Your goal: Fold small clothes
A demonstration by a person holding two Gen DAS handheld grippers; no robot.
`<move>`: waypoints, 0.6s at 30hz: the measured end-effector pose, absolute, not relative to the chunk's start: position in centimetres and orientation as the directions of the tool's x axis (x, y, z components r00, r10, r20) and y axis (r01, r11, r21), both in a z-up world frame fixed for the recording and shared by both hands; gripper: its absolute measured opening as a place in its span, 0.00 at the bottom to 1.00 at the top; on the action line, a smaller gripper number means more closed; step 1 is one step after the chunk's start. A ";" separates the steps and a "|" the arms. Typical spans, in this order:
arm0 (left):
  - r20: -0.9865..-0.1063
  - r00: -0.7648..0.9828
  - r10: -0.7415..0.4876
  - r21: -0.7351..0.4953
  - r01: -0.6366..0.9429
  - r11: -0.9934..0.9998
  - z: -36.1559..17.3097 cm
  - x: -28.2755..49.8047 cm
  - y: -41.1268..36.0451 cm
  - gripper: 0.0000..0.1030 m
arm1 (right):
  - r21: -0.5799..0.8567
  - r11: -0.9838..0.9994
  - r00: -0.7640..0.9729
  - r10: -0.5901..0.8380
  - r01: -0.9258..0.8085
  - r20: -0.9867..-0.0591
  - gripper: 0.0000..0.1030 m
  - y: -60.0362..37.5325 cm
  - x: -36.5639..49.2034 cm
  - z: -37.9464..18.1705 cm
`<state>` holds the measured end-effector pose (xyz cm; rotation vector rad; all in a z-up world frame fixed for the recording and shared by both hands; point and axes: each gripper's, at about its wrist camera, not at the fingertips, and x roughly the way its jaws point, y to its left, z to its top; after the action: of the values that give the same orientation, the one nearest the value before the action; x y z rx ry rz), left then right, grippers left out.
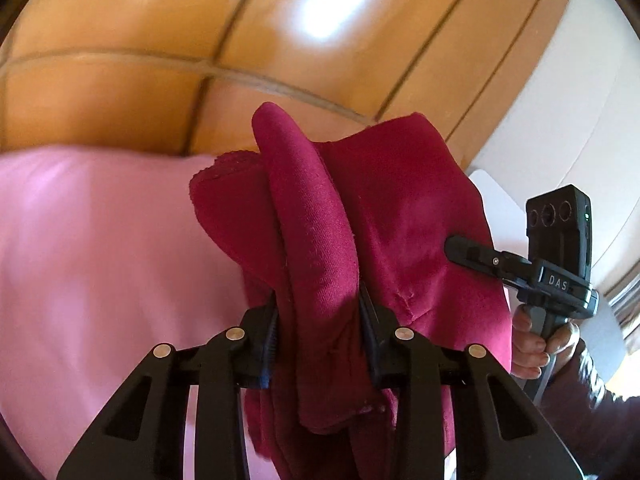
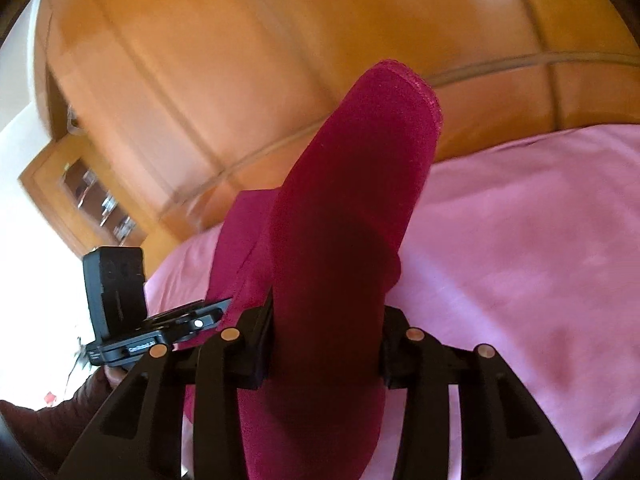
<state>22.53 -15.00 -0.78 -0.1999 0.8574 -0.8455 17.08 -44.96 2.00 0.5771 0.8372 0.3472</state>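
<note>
Two grippers are clamped on one dark red garment, and no finished fold is visible; judged from these views, the task is at an early stage, with the lift made and the laying-down and folding still to do.

Left wrist view: the left gripper [image 1: 316,332] has its jaws closed on a bunched edge of the dark red garment [image 1: 360,216], which stands up between them in a thick ridge and also hangs below. The cloth is raised clear of the pink bedsheet [image 1: 100,248]. The gripper points forward and somewhat downward toward the sheet and the orange padded headboard [image 1: 160,40]. To the right, the right gripper [image 1: 460,246] reaches into the same cloth, held by a hand [image 1: 532,344] in a dark sleeve [image 1: 592,408].

Right wrist view: the right gripper [image 2: 326,340] is likewise clamped on a tall fold of the garment [image 2: 352,208], which rises between the jaws and drapes below them. Its pose is similar, angled down over the bedsheet [image 2: 520,248]. The left gripper [image 2: 188,322] sits just beside it at lower left, its tips at the cloth. A wooden cabinet [image 2: 80,196] stands beyond the headboard [image 2: 240,60].
</note>
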 end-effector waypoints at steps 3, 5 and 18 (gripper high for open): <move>-0.630 0.364 -0.686 -0.407 0.598 0.691 -1.1 24.9 -19.3 0.32 | 0.561 0.828 0.625 0.436 0.005 -0.647 0.42 -47.5 18.6 -0.2; -0.704 0.368 -0.608 -0.342 0.574 0.744 -3.1 26.5 -21.9 0.32 | 0.530 0.844 0.579 0.395 0.077 -0.713 0.47 -48.9 19.8 -3.4; -0.751 0.520 -0.406 -0.183 0.426 0.886 -4.1 25.1 -23.3 0.62 | 0.342 0.910 0.580 0.152 0.233 -0.800 0.79 -50.0 16.9 -5.3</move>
<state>25.08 -23.29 -4.13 0.0251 0.8939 -0.4984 16.93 -49.95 -5.28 0.4418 0.9588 -0.0494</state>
